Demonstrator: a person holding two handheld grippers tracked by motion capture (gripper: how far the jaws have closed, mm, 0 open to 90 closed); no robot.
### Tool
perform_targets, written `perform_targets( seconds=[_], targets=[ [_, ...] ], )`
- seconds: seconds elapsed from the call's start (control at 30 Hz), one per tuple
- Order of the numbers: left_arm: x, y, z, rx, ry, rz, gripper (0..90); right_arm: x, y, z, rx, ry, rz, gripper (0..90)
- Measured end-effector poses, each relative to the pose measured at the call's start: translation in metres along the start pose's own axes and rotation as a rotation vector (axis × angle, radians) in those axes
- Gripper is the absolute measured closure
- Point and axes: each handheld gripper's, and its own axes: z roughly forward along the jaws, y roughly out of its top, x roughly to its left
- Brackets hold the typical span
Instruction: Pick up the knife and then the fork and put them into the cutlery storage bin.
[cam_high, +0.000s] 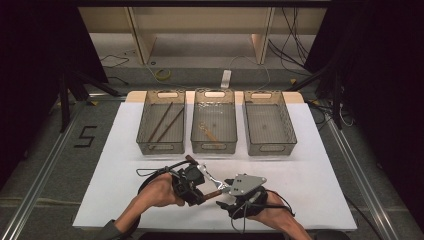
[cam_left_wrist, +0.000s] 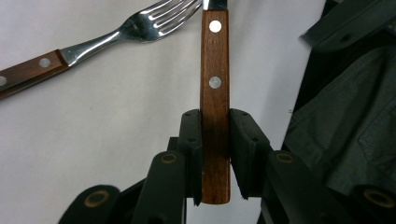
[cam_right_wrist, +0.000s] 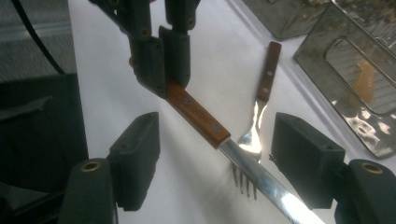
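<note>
My left gripper (cam_left_wrist: 215, 126) is shut on the brown wooden handle of a knife (cam_left_wrist: 215, 70), which it holds above the white table cover. In the right gripper view the knife (cam_right_wrist: 201, 114) runs from the left gripper (cam_right_wrist: 163, 51) down between my right gripper's (cam_right_wrist: 219, 161) jaws. Those jaws stand wide apart and their pads do not touch the blade. A fork (cam_right_wrist: 261, 102) with a wooden handle lies on the cover just beyond the knife. In the high view both grippers meet near the front edge, left gripper (cam_high: 200, 192) facing right gripper (cam_high: 225, 196), with the fork (cam_high: 202, 167) behind them.
Three clear bins stand in a row at the back of the white cover. The left bin (cam_high: 161, 149) holds dark sticks and the middle bin (cam_high: 214, 148) a pale utensil. The right bin (cam_high: 270, 149) stands beside them. A bin wall (cam_right_wrist: 345, 46) is close beyond the fork.
</note>
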Motion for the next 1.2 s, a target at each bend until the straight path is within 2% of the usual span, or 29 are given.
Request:
perform_targets(
  seconds=[0.13, 0.43, 1.03, 1.1, 1.2],
  targets=[
    [-0.004, 0.001, 0.000, 0.004, -0.003, 0.007, 74.8, 0.005, 0.003, 0.006, 0.028, 0.013, -0.053, 36.8],
    [-0.010, 0.004, -0.001, 0.016, -0.012, 0.031, 74.7, 0.012, 0.003, 0.016, 0.076, -0.007, -0.158, 46.3],
    [-0.012, 0.006, -0.001, 0.017, -0.039, 0.034, 74.6, 0.020, 0.001, 0.024, 0.142, -0.027, -0.300, 67.7],
    [-0.012, 0.005, -0.002, 0.010, -0.042, 0.033, 74.6, 0.021, 0.000, 0.024, 0.157, -0.027, -0.341, 69.8],
    [-0.011, 0.005, -0.005, -0.006, -0.048, 0.038, 74.1, 0.024, -0.001, 0.023, 0.172, -0.021, -0.372, 73.3]
  ],
)
